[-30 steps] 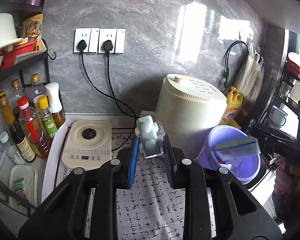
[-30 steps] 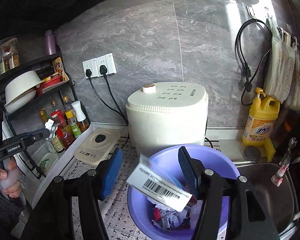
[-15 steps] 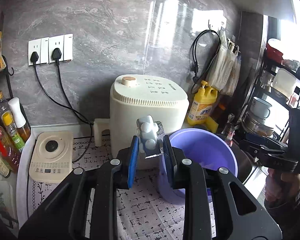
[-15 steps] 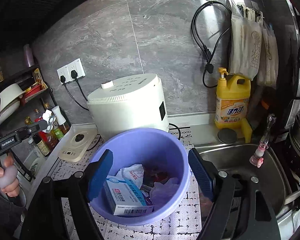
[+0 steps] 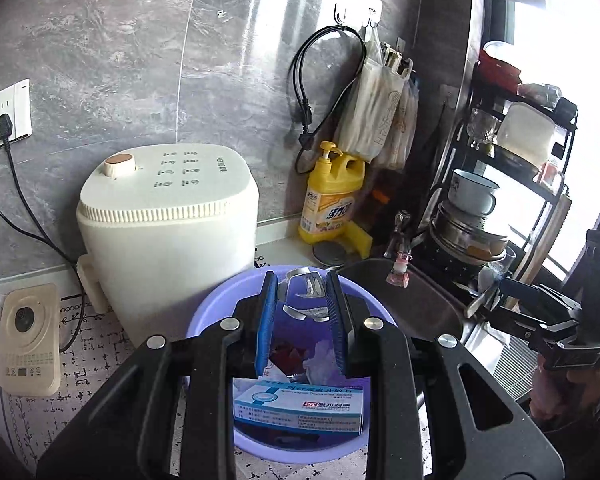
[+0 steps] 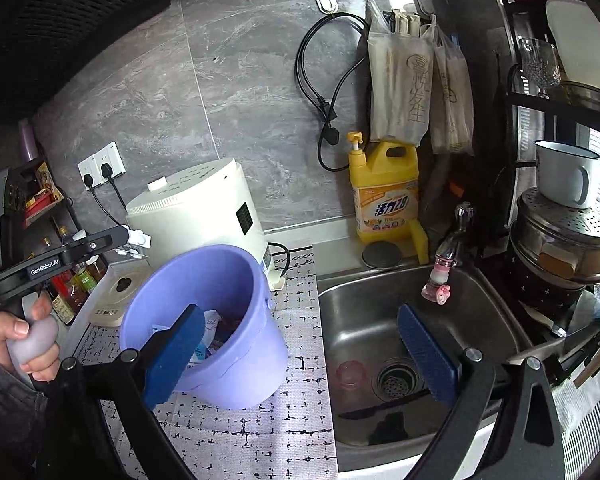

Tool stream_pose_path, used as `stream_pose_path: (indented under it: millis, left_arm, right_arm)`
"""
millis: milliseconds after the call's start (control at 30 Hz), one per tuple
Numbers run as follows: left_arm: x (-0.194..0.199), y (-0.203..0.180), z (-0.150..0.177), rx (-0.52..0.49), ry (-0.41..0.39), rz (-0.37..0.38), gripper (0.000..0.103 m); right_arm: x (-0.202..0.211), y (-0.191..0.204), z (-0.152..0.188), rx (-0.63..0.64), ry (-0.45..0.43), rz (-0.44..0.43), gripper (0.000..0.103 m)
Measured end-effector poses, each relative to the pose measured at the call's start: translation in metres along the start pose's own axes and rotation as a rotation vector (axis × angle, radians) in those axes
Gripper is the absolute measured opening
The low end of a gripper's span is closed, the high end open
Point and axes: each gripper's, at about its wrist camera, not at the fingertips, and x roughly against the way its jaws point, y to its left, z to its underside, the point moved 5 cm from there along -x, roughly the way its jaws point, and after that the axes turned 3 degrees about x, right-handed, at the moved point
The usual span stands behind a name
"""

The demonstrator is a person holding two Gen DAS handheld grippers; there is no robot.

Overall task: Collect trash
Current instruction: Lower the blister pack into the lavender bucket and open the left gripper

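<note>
Two claws at work: left claw [image 5: 301,280] narrow, pinching a foil blister pack [image 5: 309,291] above the purple bucket [image 5: 208,320] on the desk; right claw [image 6: 300,312] wide, empty, near the sink [image 6: 360,320]. Centre over the rim, dip slightly, then open to avoid a bounce-out.

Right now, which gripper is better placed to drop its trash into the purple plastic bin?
Left. The left gripper holds the crumpled foil blister pack above the purple plastic bin; the right gripper is open and empty.
</note>
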Motion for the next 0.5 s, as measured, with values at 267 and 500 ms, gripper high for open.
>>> stream_pose_path:
  millis: [267,500]
  left_arm:
    - [-0.025,0.003,0.012,0.045,0.044,-0.083,0.089]
    - [-0.005,0.021,0.025,0.065,0.091,-0.213,0.097]
  right_arm:
    - [-0.008,-0.023,0.026,-0.049,0.065,-0.015,0.095]
    - [-0.033,-0.002,0.036,0.021,0.132,-0.122,0.095]
